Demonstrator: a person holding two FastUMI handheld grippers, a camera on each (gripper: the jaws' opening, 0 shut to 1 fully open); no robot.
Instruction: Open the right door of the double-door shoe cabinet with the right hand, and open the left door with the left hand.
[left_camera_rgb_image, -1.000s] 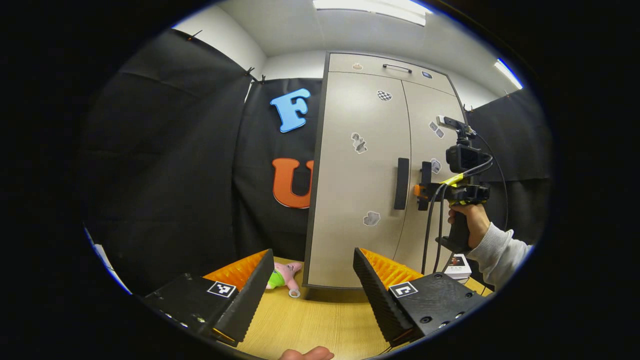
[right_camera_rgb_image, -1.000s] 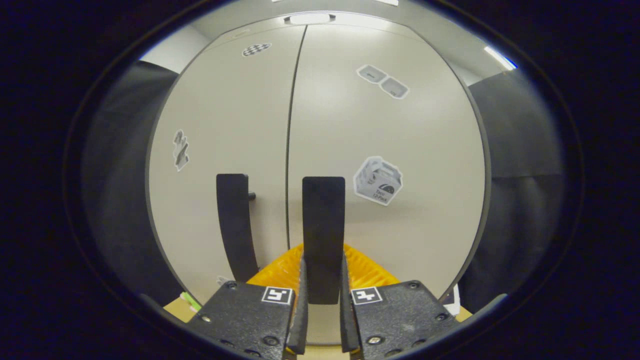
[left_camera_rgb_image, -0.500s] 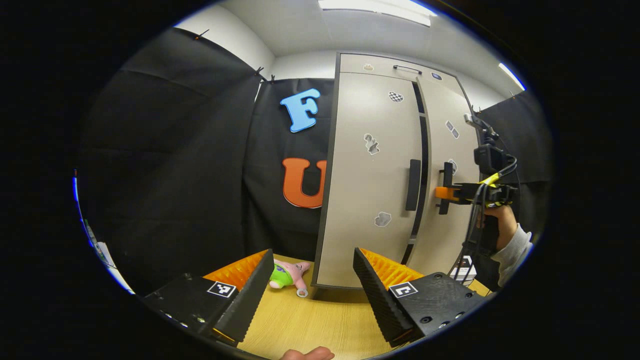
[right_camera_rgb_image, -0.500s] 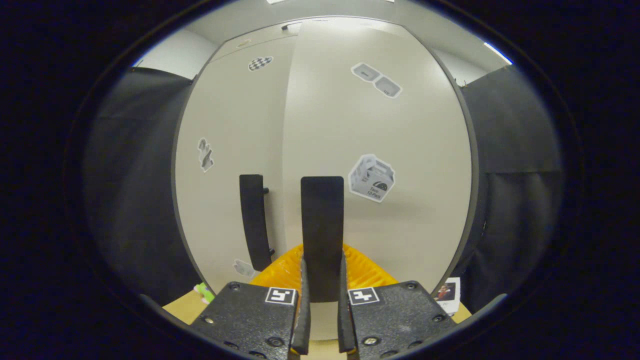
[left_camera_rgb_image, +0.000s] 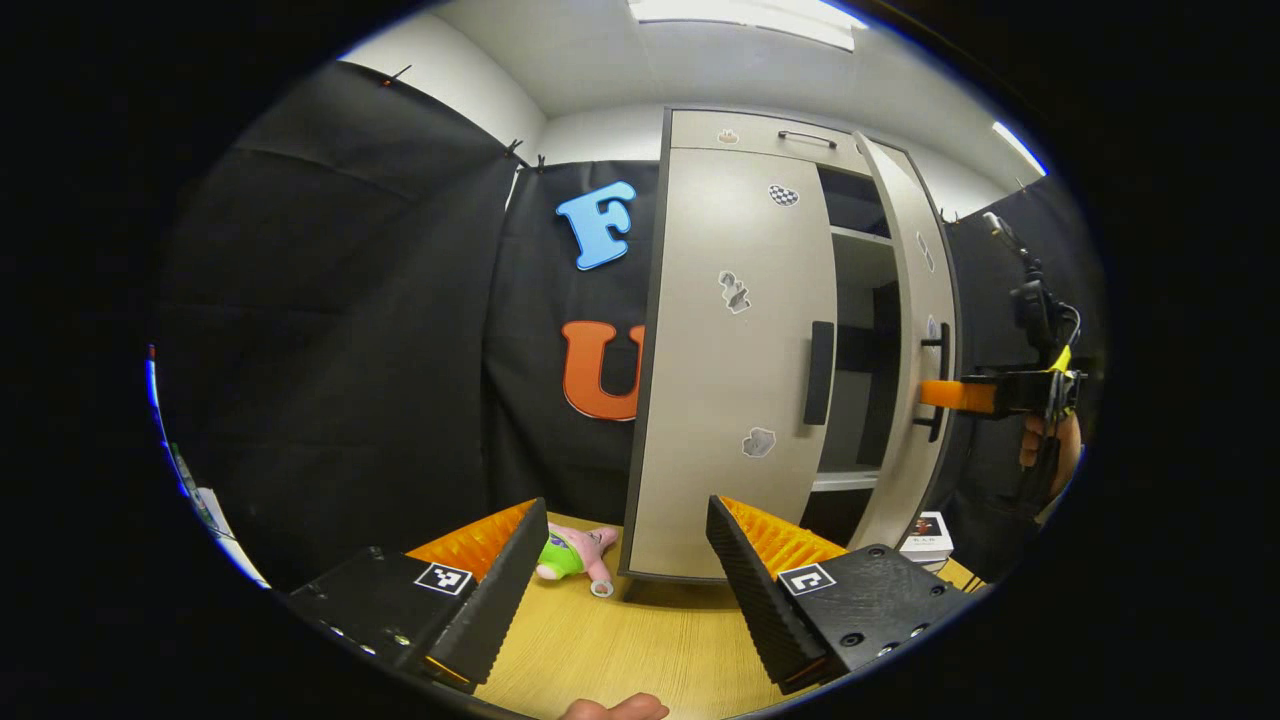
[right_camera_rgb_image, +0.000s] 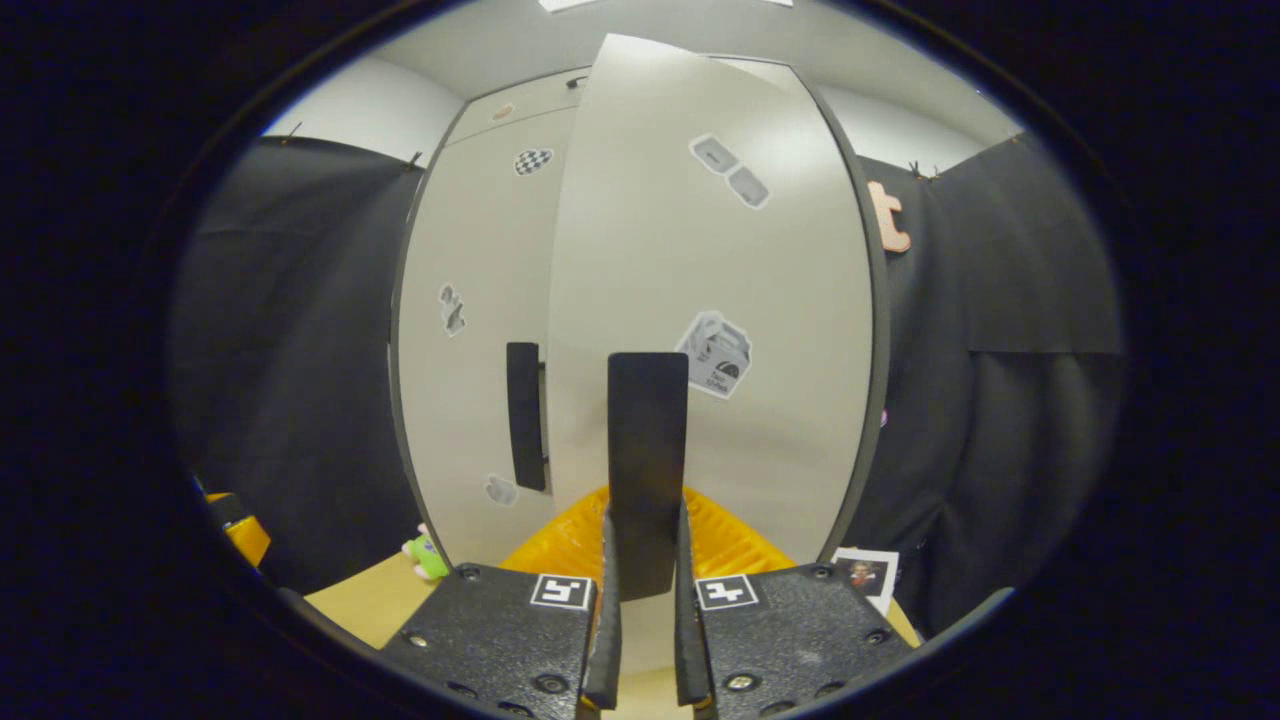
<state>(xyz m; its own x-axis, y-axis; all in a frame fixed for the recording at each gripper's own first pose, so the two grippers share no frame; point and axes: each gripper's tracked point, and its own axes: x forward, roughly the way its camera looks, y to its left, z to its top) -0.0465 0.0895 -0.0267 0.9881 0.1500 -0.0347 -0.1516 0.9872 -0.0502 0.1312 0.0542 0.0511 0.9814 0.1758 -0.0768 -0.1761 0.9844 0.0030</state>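
Wooden tabletop open ahead of your wide-open left gripper, right gripper clamped on right door's handle, door edge swung clear of the closed left door.

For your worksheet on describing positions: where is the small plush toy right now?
In the left gripper view the plush toy lies on the wooden table, beside the shoe cabinet's lower left corner, in front of the black cloth wall.
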